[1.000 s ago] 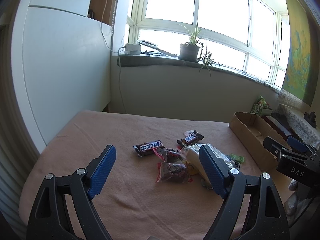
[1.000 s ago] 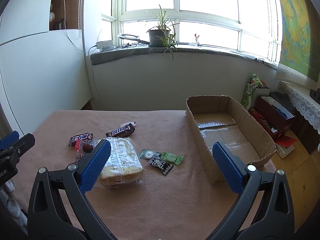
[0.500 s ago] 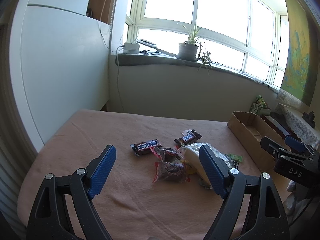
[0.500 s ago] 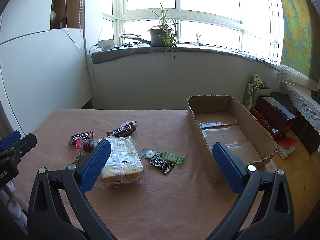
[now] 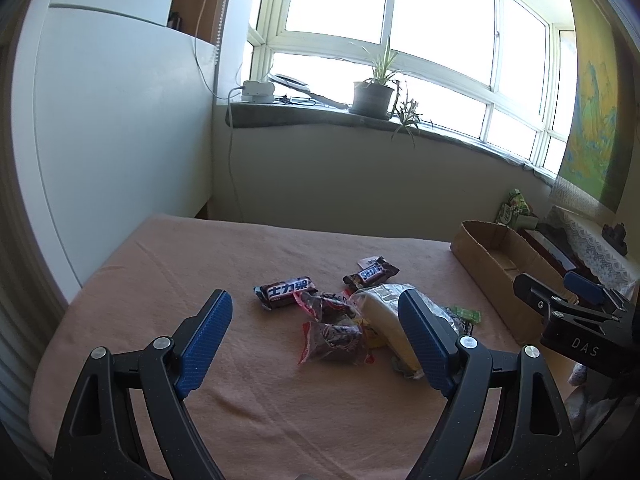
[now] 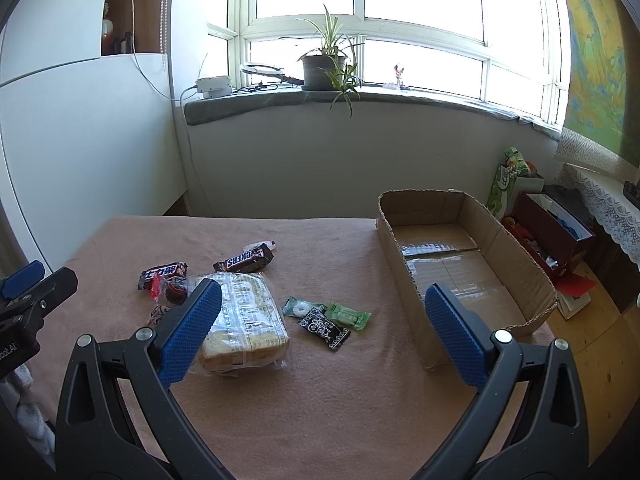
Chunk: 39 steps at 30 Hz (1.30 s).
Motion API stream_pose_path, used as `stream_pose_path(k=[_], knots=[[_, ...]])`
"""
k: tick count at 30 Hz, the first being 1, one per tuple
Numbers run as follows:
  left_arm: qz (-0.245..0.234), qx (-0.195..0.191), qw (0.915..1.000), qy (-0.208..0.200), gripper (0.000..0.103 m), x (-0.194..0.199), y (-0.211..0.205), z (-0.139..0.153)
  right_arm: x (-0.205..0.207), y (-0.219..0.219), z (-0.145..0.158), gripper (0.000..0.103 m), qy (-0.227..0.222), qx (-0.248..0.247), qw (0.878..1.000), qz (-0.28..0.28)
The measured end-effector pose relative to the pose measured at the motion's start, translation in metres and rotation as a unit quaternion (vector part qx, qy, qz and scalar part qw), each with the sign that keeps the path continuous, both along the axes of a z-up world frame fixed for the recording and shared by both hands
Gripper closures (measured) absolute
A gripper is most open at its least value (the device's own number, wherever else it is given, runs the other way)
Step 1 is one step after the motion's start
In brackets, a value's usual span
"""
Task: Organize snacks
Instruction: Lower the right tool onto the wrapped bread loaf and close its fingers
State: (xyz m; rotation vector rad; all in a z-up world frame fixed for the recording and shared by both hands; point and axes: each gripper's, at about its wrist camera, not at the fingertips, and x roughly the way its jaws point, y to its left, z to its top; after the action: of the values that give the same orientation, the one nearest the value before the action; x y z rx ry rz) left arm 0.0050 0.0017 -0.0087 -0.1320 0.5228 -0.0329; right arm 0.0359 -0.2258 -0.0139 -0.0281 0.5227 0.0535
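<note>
Both the left gripper (image 5: 316, 324) and right gripper (image 6: 322, 312) are hanging with blue-padded jaws spread wide, gripping nothing, above the pink-clothed worktop (image 6: 320, 400). Between the right jaws, a clear-wrapped bread loaf (image 6: 244, 320) is lying beside small green and black candy packets (image 6: 326, 318). Brown chocolate bars (image 5: 288, 292) are resting beyond. Only the right view is showing the inside of the open brown cardboard box (image 6: 460, 264).
</note>
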Motion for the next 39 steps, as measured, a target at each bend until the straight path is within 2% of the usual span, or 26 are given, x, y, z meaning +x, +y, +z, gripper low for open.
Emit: stream_pose_path(k=[12, 16, 18, 24, 27, 30, 34, 35, 39], knots=[[-0.009, -0.015, 0.9996, 0.024, 0.018, 0.010, -0.003, -0.008, 0.017, 0.006, -0.003, 0.000, 0.014, -0.003, 1.000, 0.020], [-0.026, -0.039, 0.9977, 0.049, 0.018, 0.015, -0.006, -0.020, 0.027, 0.004, -0.011, 0.000, 0.034, 0.027, 0.998, 0.054], [-0.037, -0.054, 0.9959, 0.062, 0.024, 0.018, -0.008, -0.024, 0.033, 0.002, -0.018, 0.002, 0.048, 0.043, 0.995, 0.070], [-0.069, -0.091, 0.9892, 0.091, 0.033, 0.028, -0.017, -0.036, 0.057, -0.003, -0.039, 0.017, 0.112, 0.101, 0.982, 0.114], [-0.085, -0.104, 0.9855, 0.103, 0.043, 0.032, -0.022, -0.041, 0.065, 0.000, -0.045, 0.022, 0.130, 0.113, 0.976, 0.137], [-0.106, -0.113, 0.9811, 0.116, 0.048, 0.036, -0.030, -0.046, 0.076, 0.004, -0.050, 0.028, 0.153, 0.131, 0.967, 0.154], [-0.123, -0.124, 0.9757, 0.133, 0.050, 0.044, -0.036, -0.053, 0.092, 0.012, -0.055, 0.029, 0.181, 0.142, 0.958, 0.173], [-0.126, -0.127, 0.9742, 0.138, 0.053, 0.046, -0.038, -0.054, 0.098, 0.014, -0.058, 0.029, 0.190, 0.144, 0.955, 0.175], [-0.139, -0.133, 0.9702, 0.147, 0.054, 0.056, -0.045, -0.055, 0.115, 0.020, -0.066, 0.029, 0.219, 0.139, 0.950, 0.172]])
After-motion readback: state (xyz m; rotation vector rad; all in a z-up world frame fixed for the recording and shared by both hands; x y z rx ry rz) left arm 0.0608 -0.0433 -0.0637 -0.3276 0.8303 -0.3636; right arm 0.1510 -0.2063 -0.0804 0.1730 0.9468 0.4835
